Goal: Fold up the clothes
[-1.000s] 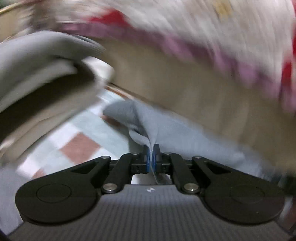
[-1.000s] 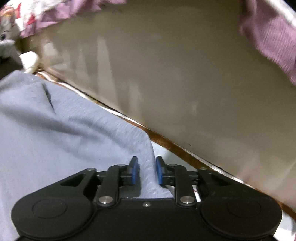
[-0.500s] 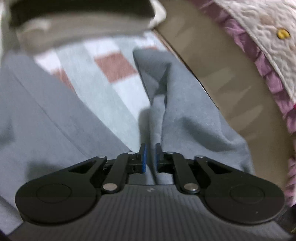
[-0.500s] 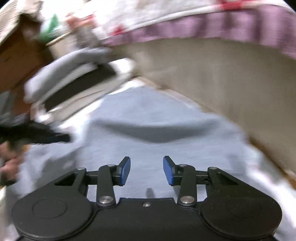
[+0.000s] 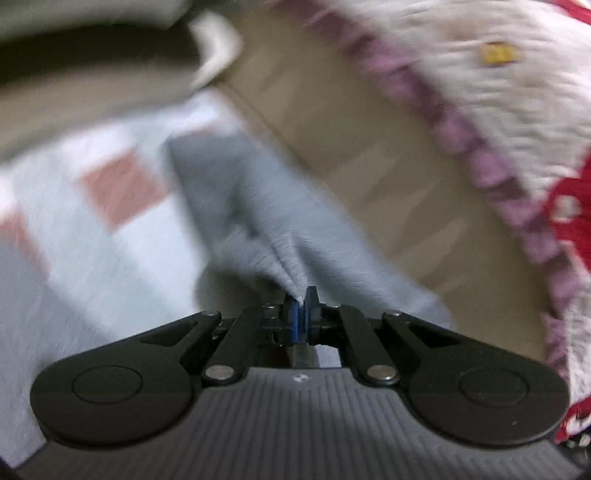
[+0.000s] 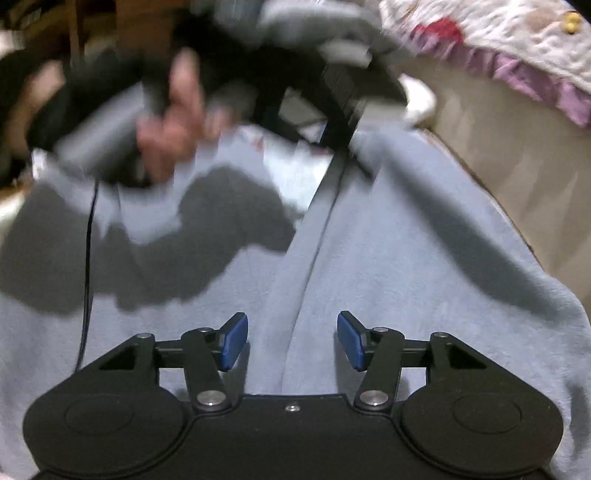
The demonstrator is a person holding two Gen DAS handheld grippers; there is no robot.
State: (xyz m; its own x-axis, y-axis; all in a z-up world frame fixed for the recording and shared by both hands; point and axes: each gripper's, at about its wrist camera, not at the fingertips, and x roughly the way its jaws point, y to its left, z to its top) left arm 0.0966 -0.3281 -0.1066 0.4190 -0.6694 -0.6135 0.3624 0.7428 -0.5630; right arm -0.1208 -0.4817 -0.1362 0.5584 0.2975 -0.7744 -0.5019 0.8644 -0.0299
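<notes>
The left gripper (image 5: 300,312) has its 2 blue pads pressed together on a pinched ridge of the grey garment (image 5: 273,229). From that pinch the cloth runs as a long narrow strip up and to the left in the left wrist view, its far end lying on the checked floor covering (image 5: 110,206) of pale and reddish squares. The strip lies just beside the beige bed base (image 5: 369,155), its long axis roughly along that base.

The right gripper (image 6: 291,341) has its jaws opening; its blue pads stand apart above the garment (image 6: 388,258) and press on nothing. Below it the cloth is spread wide, with a seam or fold line running from near the pads up and away toward the left gripper. A person's hand (image 6: 170,125), blurred, holds that other tool over the far part of the cloth.

A quilted cover (image 6: 517,33) with a purple frill hangs over the top of the bed base. No container can be made out.
</notes>
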